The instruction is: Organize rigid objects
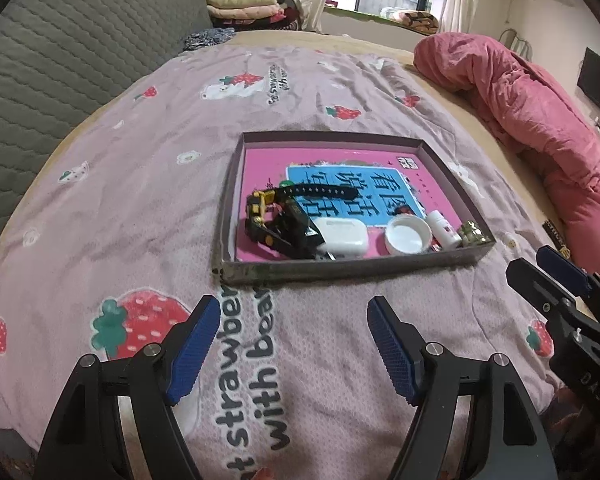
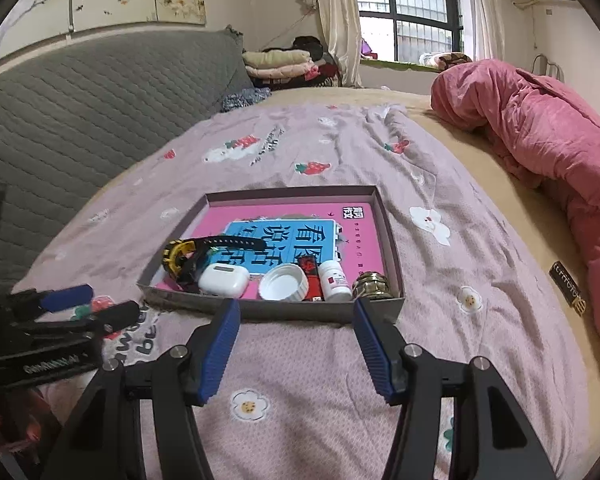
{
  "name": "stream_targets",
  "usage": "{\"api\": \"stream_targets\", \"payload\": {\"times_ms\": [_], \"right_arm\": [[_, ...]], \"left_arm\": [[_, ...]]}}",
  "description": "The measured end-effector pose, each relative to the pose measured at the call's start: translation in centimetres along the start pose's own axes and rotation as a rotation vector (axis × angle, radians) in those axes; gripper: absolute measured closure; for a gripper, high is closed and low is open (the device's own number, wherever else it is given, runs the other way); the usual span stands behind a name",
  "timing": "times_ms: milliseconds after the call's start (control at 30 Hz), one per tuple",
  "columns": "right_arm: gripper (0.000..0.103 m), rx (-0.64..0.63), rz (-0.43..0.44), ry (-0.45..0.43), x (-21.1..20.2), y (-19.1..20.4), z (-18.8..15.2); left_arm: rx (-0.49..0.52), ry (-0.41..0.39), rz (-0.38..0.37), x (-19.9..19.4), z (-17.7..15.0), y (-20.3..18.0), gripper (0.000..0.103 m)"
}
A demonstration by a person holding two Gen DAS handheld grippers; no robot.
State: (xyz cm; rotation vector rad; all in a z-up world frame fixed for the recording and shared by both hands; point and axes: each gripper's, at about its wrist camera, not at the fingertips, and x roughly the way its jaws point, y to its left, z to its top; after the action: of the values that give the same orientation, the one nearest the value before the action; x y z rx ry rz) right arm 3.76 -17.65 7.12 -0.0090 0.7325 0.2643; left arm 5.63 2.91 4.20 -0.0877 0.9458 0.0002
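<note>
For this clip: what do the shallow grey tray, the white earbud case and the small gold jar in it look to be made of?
Shallow grey tray: looks like cardboard, matte; thin, straight folded walls with a paler inner face.
White earbud case: probably hard plastic, smooth and slightly glossy; rounded moulded corners.
Small gold jar: shiny and ribbed with bright glints; metal or metallised plastic or glass, the pictures leave it open.

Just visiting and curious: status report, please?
Left gripper and right gripper open, empty. Watch, earbud case, cap, bottle in tray. Nothing blocking.
</note>
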Motion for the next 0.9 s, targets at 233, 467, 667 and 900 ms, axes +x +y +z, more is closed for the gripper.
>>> {"api": "stream_targets", "payload": {"times_ms": [233,467,667,900], "right_arm": [[0.045,0.005,0.010,-0.008,-1.4,0.5,-1.3],[0.045,-0.014,-0.006,0.008,-1.6,1.0,-2.7],[0.045,-0.022,-0.021,0.014,-1.6,1.1,-3.8],[0.045,-0.030,-0.023,0.026,-0.9,1.3,-4.6]], "left_arm": [[0.008,0.003,-0.004,-0.7,-2.0,-0.9,0.026],[0.027,0.030,-0.013,-0.7,-3.7,-1.6,0.026],[0.035,0.024,-0.002,-0.9,-4.6,-1.8,0.026],[0.024,0.021,0.011,-0.2,-4.9,-1.4,0.026]]}}
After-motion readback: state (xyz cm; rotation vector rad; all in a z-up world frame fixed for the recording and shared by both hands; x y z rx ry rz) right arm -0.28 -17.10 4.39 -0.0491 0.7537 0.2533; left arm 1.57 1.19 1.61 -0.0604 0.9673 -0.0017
